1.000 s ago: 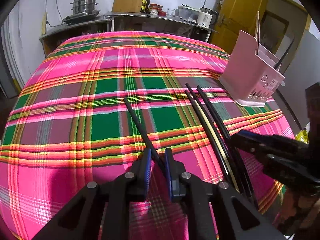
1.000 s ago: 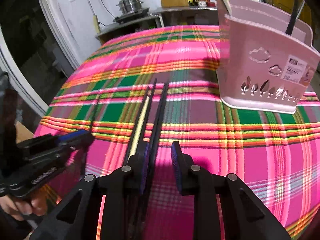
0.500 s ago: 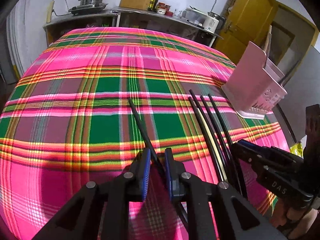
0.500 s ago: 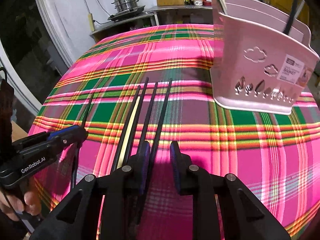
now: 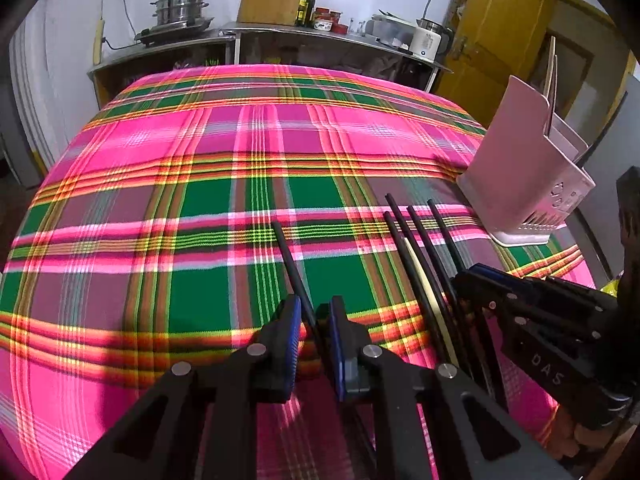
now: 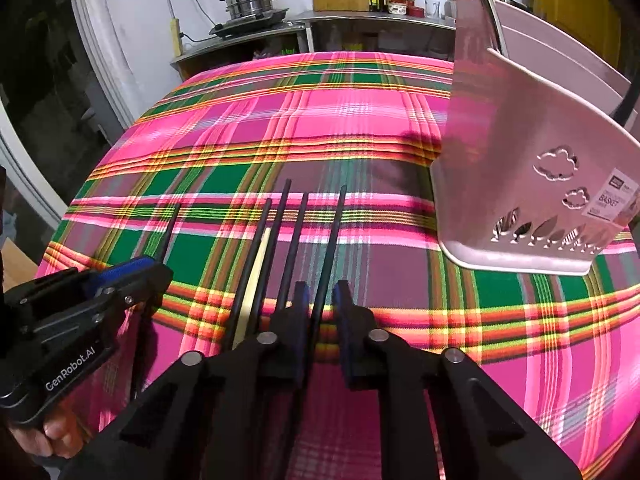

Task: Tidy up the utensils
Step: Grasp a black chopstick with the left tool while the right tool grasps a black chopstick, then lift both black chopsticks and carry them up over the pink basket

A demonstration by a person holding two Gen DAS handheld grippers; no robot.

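Left wrist view: left gripper [image 5: 316, 340] near the desk's [image 5: 200, 152] near edge, jaws nearly shut on 1 black chopstick [image 5: 289, 258], long axis running away toward the far edge. Just to the right, 4 more black chopsticks [image 5: 420, 248] and 1 pale chopstick [image 5: 420, 276], lying roughly parallel. Pink utensil basket [image 5: 520, 168] upright at the right edge, holding a few utensils already.

Right wrist view: right gripper [image 6: 320, 320] with jaws closing around 1 black chopstick [image 6: 332, 236] lying between them, same lengthwise run. Left of it, 3 black and the pale chopstick [image 6: 256, 272]. Basket [image 6: 532, 184] ahead and right, nearer the right hand than the left; probably the drop point. Left gripper [image 6: 160, 276] low at the left.
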